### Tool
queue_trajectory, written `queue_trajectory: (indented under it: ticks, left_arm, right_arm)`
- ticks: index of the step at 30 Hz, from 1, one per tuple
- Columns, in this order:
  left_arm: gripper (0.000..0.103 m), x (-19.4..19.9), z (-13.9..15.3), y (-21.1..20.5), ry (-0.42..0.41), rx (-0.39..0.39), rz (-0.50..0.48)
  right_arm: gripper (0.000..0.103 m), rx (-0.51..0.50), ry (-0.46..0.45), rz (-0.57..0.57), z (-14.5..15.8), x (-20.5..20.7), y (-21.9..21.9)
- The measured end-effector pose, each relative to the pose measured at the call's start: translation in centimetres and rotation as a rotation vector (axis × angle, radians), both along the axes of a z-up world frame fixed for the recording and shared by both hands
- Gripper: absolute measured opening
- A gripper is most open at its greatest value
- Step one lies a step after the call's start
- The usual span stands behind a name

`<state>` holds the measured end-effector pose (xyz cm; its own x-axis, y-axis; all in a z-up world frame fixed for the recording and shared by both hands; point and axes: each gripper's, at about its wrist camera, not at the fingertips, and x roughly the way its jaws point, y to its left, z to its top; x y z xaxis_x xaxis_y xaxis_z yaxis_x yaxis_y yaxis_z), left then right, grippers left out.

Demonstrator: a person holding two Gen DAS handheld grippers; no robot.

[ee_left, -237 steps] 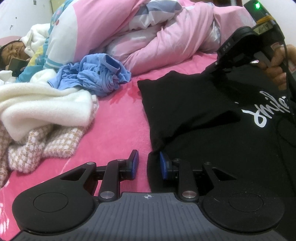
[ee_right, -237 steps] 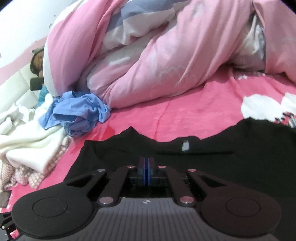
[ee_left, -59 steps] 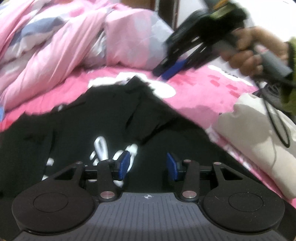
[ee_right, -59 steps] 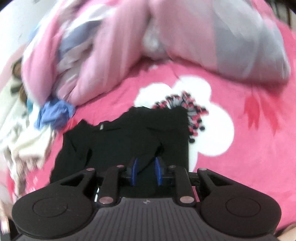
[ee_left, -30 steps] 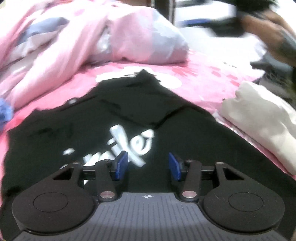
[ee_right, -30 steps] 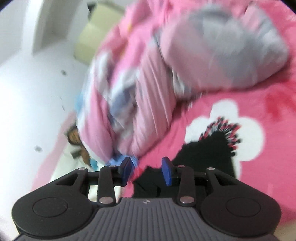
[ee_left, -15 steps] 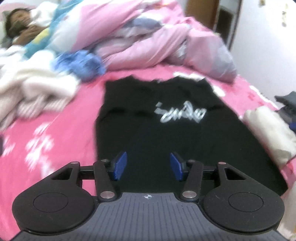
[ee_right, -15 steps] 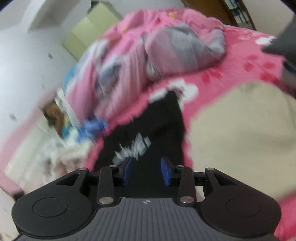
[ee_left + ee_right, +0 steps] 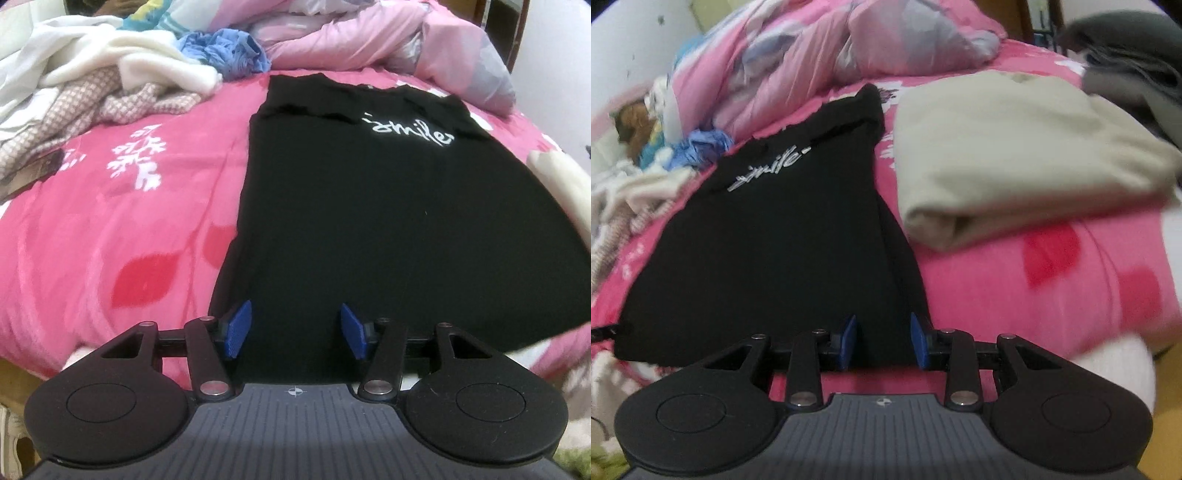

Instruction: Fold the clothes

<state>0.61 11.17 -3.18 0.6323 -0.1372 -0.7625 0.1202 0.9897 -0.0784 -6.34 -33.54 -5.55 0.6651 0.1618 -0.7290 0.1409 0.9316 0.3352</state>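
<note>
Left wrist view: left gripper (image 9: pixel 293 330) jaws apart over black shirt (image 9: pixel 369 206).

pink bedspread (image 9: pixel 110 229), rumpled quilt (image 9: pixel 820 55)

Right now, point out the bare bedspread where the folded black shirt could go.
Free: pink bedspread left of the black shirt, below the clothes heap; a smaller patch in front of the folded beige garment. Crowded: the bed's far end, under the quilt.
</note>
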Motion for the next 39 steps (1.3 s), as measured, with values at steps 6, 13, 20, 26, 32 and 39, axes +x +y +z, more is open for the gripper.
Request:
queue_trajectory:
  ticks: [6,13,20,26,32,39]
  left_arm:
    - [0.056,-2.1,0.1,1.4,0.010,-0.041,0.002]
    - [0.056,-3.3,-0.3,1.3,-0.043,-0.017,0.023]
    - [0.056,-1.8,-0.7,2.9,-0.088,-0.046,0.070]
    - [0.055,-0.5,-1.3,4.1,-0.083,-0.135,0.099]
    - [0.036,-1.5,-1.3,4.4,-0.074,-0.151,0.089]
    - [0.018,-2.9,-1.0,4.7,-0.130,-0.212,0.072]
  right_arm:
    - [0.039,0.179,-0.016,-0.094,0.3,-2.3,-2.8]
    - [0.045,0.279,-0.052,-0.153,-0.2,-1.0,-4.6]
    - [0.045,0.349,-0.049,-0.159,-1.4,0.4,-4.6]
    - [0.046,0.415,-0.035,-0.166,-2.5,1.0,-5.1]
    - [0.046,0.513,-0.011,-0.163,-3.4,0.9,-6.0]
    - [0.047,0.562,0.002,-0.105,-3.2,0.6,-5.7]
